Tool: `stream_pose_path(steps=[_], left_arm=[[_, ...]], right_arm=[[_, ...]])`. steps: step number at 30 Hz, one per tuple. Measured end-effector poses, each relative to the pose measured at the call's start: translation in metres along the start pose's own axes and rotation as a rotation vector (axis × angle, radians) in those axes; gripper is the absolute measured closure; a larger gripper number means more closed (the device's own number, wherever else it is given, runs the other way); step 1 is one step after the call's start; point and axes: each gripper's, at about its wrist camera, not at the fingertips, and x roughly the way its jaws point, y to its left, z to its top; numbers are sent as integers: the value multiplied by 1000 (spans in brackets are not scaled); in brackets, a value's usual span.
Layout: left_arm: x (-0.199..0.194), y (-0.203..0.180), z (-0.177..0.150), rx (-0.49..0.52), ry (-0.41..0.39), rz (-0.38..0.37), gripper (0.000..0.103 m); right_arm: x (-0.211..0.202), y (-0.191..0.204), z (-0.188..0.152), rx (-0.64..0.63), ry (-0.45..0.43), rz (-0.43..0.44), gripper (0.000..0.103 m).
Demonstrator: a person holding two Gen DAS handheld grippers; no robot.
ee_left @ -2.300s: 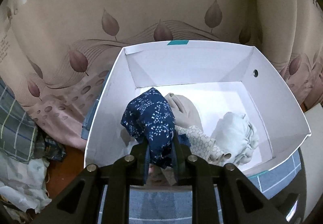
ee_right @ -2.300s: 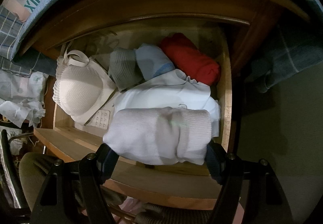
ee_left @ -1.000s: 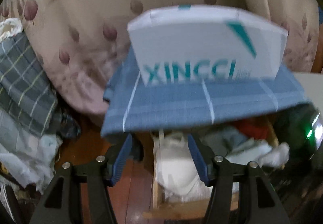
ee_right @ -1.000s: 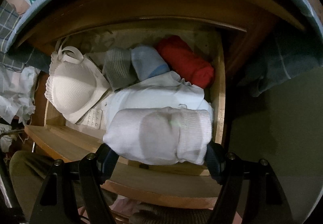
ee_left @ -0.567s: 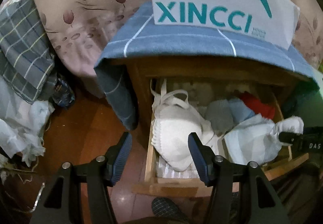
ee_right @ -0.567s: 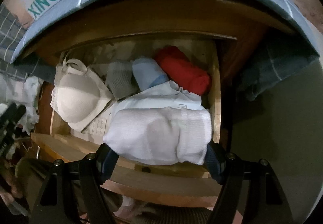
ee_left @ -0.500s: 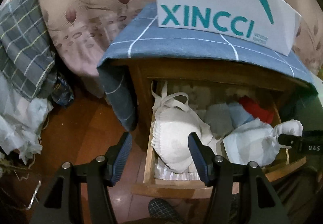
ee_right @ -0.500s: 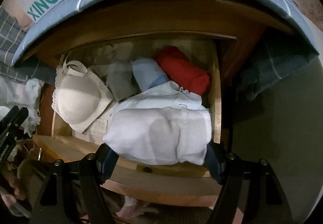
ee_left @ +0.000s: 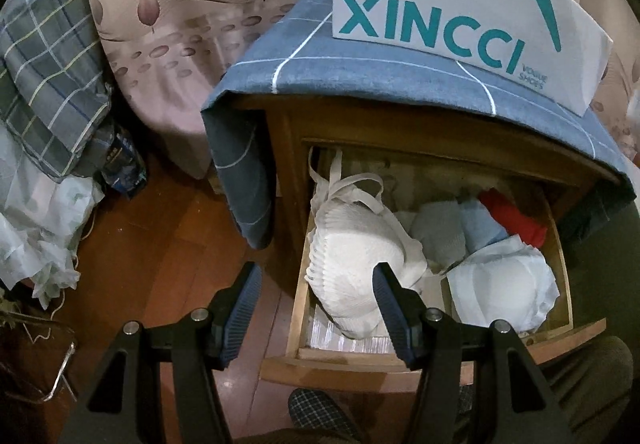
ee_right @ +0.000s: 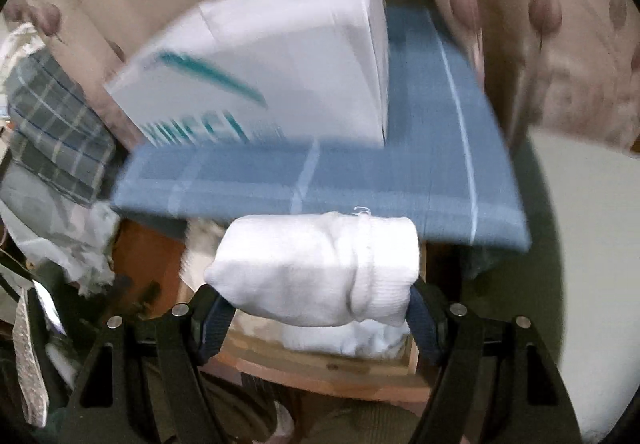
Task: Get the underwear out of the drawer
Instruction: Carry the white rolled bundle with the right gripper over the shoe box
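The wooden drawer [ee_left: 298, 318] stands open under a nightstand. It holds a white bra [ee_left: 352, 256], a white bundle [ee_left: 504, 292], grey [ee_left: 438, 236], light blue [ee_left: 482, 230] and red [ee_left: 514, 217] rolled items. My left gripper [ee_left: 316, 298] is open and empty above the drawer's left front corner. My right gripper [ee_right: 314, 302] is shut on a white rolled garment [ee_right: 316, 268], held up above the drawer's front [ee_right: 332, 368], level with the nightstand top. The right wrist view is blurred.
A white XINCCI shoe box [ee_left: 452, 7] stands on a blue checked cloth [ee_left: 360, 75] over the nightstand; both show in the right wrist view too. Plaid bedding [ee_left: 44, 63] and white plastic bags [ee_left: 36, 219] lie left on the wooden floor. A floral curtain [ee_left: 192, 3] hangs behind.
My left gripper let go of the dark blue garment in the box and came down, open, over the drawer. My right gripper has lifted the white roll up out of the drawer.
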Motion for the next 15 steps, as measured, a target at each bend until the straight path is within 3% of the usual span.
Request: stream_pose_path(steps=[8,15], left_arm=[[0,4,1,-23,2,-9,43],[2,7,0,-38,8,-25,43]], right_arm=[[-57,33,60,-69,-135,23,31],[-59,55,111,-80,-165,26,31]])
